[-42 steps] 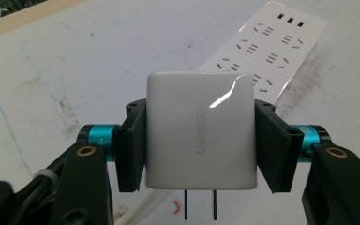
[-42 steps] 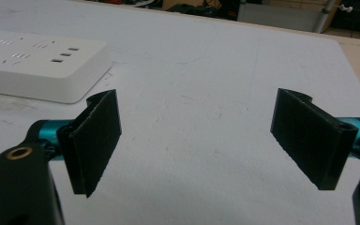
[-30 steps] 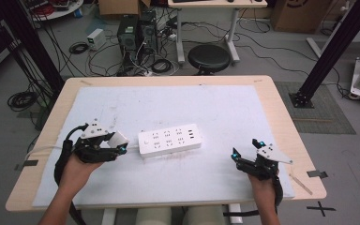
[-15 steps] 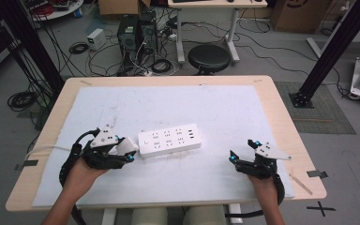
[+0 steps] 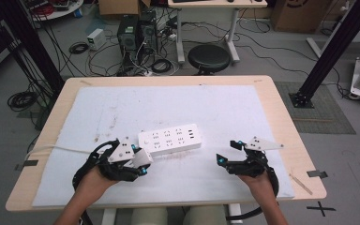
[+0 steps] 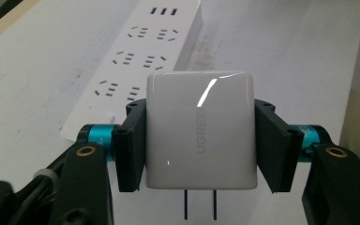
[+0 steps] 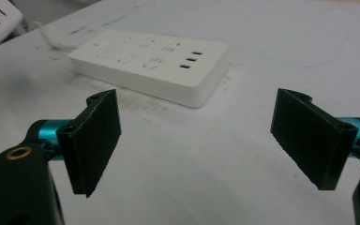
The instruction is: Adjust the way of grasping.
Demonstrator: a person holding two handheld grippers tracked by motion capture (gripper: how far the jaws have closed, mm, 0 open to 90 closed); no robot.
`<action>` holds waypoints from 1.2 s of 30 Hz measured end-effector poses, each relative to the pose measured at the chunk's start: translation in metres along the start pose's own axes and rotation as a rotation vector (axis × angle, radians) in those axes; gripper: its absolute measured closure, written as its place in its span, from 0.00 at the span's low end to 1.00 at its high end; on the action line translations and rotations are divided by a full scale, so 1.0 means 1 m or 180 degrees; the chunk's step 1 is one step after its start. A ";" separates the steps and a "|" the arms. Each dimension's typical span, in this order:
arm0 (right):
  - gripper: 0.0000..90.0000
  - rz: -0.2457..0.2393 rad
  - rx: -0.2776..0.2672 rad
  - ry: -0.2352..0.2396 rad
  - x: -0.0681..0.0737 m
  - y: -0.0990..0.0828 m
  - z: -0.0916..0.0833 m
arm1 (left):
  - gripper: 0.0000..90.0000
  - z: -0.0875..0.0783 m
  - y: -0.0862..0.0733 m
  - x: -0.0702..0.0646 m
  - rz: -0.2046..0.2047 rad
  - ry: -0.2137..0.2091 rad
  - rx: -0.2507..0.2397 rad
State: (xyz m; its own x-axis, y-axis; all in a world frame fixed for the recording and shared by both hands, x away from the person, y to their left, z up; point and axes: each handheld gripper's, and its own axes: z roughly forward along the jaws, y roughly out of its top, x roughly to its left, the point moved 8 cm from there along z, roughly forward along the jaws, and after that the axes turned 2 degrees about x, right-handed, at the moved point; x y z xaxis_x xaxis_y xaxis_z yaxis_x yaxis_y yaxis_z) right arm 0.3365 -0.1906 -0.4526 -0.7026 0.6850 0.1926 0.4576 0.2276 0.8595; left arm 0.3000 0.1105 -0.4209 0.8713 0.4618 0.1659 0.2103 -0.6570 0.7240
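Note:
A white power strip [image 5: 171, 139] lies on the white mat in the middle of the table, also seen ahead in the left gripper view [image 6: 136, 56] and the right gripper view [image 7: 152, 63]. My left gripper [image 5: 140, 164] is shut on a white charger block [image 6: 200, 129], its two prongs pointing down, just short of the strip's left end. In the high view the charger [image 5: 142, 158] hangs close over the mat. My right gripper [image 5: 228, 152] is open and holds nothing, its jaws wide apart [image 7: 201, 145], to the right of the strip.
The strip's white cable [image 5: 51, 150] runs off to the table's left edge. The wooden table [image 5: 281, 108] carries the white mat [image 5: 215, 108]. Beyond the far edge stand a black stool [image 5: 209, 57], computer towers and tangled cables on the floor.
My left gripper has carried the charger rightward toward the strip's left end. My right gripper has shifted slightly and risen a little, still open.

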 end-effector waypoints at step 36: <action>0.19 0.0394 0.0744 0.1256 0.085 0.009 0.042 | 0.47 0.041 0.012 -0.046 0.0719 -0.0234 -0.0001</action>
State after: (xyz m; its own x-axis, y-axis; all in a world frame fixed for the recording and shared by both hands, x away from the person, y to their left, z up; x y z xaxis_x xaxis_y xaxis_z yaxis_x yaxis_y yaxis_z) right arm 0.3039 -0.1018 -0.4485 -0.7676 0.4120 0.4909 0.6296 0.3416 0.6978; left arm 0.2811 0.0568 -0.4470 0.9262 0.2584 0.2746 0.0061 -0.7385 0.6742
